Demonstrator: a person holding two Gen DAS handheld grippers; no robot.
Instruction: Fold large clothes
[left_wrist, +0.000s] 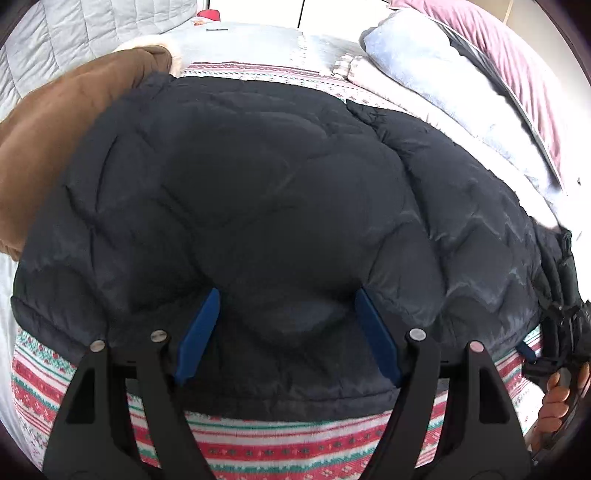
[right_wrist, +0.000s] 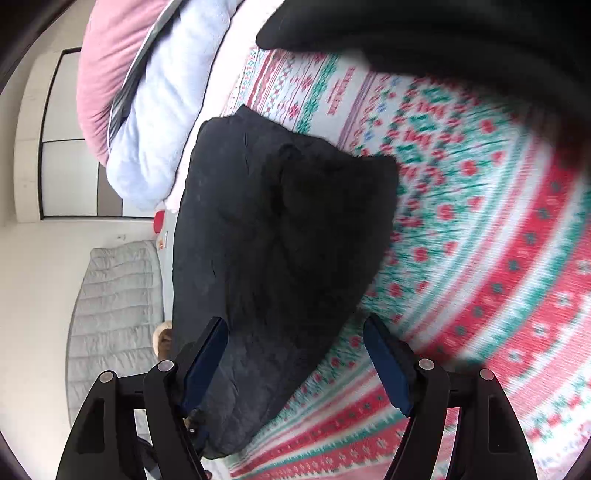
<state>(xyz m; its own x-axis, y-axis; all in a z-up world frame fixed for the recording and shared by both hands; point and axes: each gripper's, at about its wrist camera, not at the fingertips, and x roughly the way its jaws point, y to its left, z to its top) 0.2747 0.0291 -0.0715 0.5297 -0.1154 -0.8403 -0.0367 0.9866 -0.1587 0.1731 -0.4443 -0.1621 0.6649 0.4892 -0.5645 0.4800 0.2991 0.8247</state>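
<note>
A large black quilted puffer jacket lies spread on a red, green and white patterned blanket. My left gripper is open, its blue pads pressed down on the jacket near its near hem. In the right wrist view a black part of the jacket, perhaps a sleeve, lies on the blanket. My right gripper is open, the sleeve end lying between its jaws by the left pad. The right gripper also shows at the right edge of the left wrist view, with a hand on it.
A brown fleece garment lies left of the jacket. A pale blue blanket and a pink one are piled at the far right. A grey quilted cover lies at the back left. More black fabric fills the top of the right wrist view.
</note>
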